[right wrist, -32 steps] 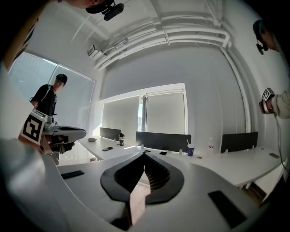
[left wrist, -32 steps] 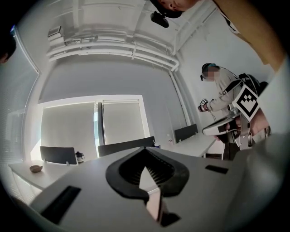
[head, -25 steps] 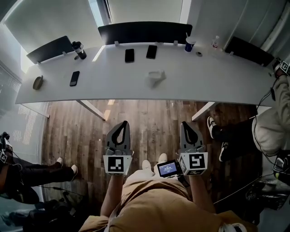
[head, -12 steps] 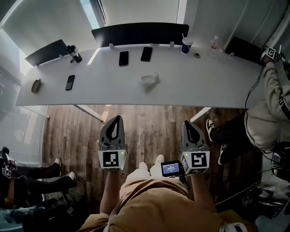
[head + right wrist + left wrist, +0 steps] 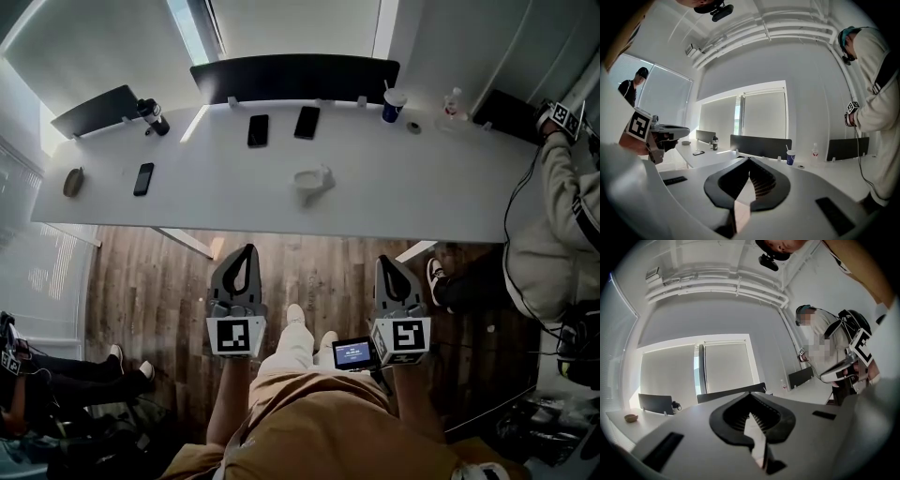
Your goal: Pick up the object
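White surface [image 5: 450,192] sits slightly lower in the head view than a second ago. The left hand-held gripper [image 5: 246,253] at 7 o'clock and the right hand-held gripper [image 5: 387,262] at 5 o'clock stay pressed shut, holding nothing. The pale crumpled object [image 5: 313,178] lies mid-surface at 12 o'clock (well apart from both), with two dark phones [image 5: 258,130] beyond it. Wood floor [image 5: 319,272] shows beneath.
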